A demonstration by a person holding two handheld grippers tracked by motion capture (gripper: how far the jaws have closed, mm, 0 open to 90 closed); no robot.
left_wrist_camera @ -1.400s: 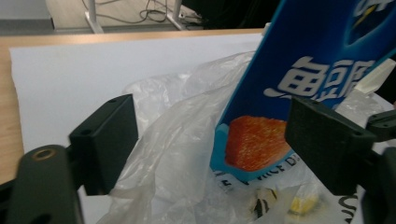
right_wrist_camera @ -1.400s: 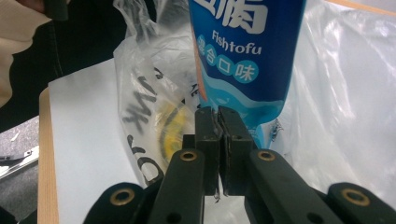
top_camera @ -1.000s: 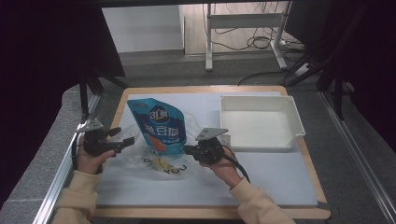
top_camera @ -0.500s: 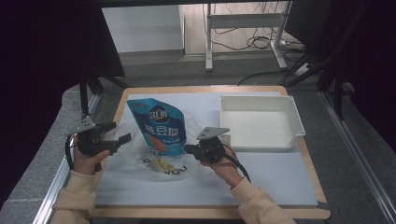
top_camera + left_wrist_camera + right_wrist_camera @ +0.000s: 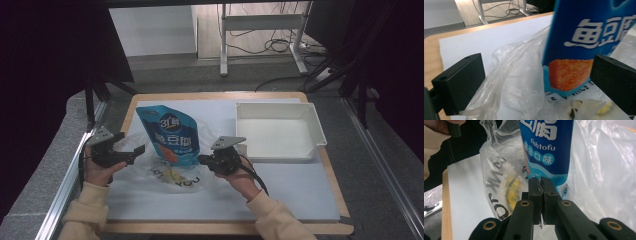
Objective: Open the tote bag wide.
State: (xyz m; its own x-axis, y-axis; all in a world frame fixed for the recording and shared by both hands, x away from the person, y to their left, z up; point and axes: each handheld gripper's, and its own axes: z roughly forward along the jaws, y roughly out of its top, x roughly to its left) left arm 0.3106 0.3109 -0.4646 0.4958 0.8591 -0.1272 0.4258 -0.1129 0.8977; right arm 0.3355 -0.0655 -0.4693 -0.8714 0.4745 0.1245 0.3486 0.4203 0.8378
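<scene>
- The right gripper (image 5: pixel 202 160) is seen pinched tight on a fold of the clear plastic bag (image 5: pixel 170 172), just beneath the blue fish tofu pouch (image 5: pixel 172 135).
- The left gripper (image 5: pixel 137 150) has just been opening; its jaws are spread wide, with bag film lying loose between them, unpressed.
- The pouch is stood partly inside the bag, on the white mat (image 5: pixel 290 185), between both grippers.
- Farther right, a white tray (image 5: pixel 317 135) is set on the mat.

A wooden table (image 5: pixel 320 105) is standing on grey floor (image 5: pixel 395 165). Beyond it, a metal stand (image 5: pixel 260 22) is sitting among loose cables (image 5: pixel 260 47); black curtains (image 5: pixel 45 65) are flanking both sides.
</scene>
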